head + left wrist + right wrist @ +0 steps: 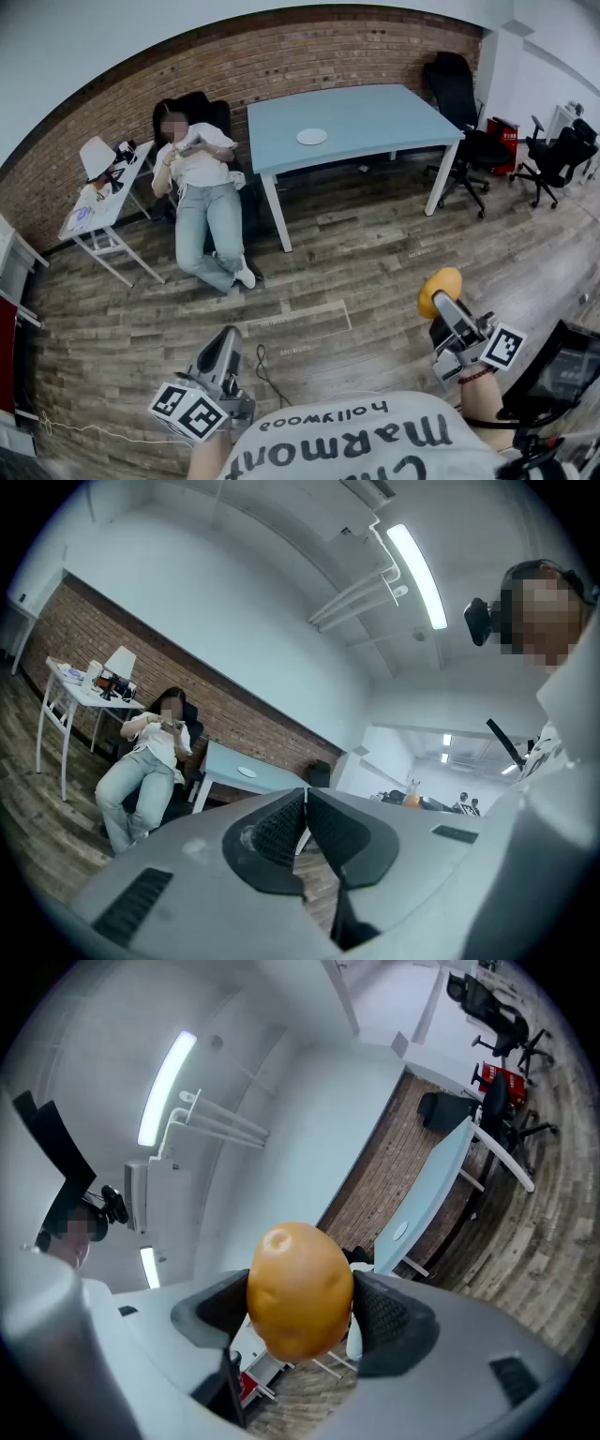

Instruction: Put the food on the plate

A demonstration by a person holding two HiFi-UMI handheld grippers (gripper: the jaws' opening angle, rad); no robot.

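Note:
My right gripper [441, 298] is shut on an orange-yellow potato [439, 287], which it holds in the air at the lower right of the head view. In the right gripper view the potato [298, 1290] fills the gap between both black pads. A white plate [311, 137] lies on the light blue table [375, 122] far across the room; it also shows small in the left gripper view, plate [247, 772], and in the right gripper view, plate [400, 1233]. My left gripper [225, 349] is low at the left, shut with nothing between its pads [281, 827].
A person [202, 197] sits in a dark chair left of the table, legs stretched over the wooden floor [375, 253]. A small white side table [98, 202] stands further left. Black office chairs [553, 155] stand at the right, and a cable [267, 370] lies on the floor.

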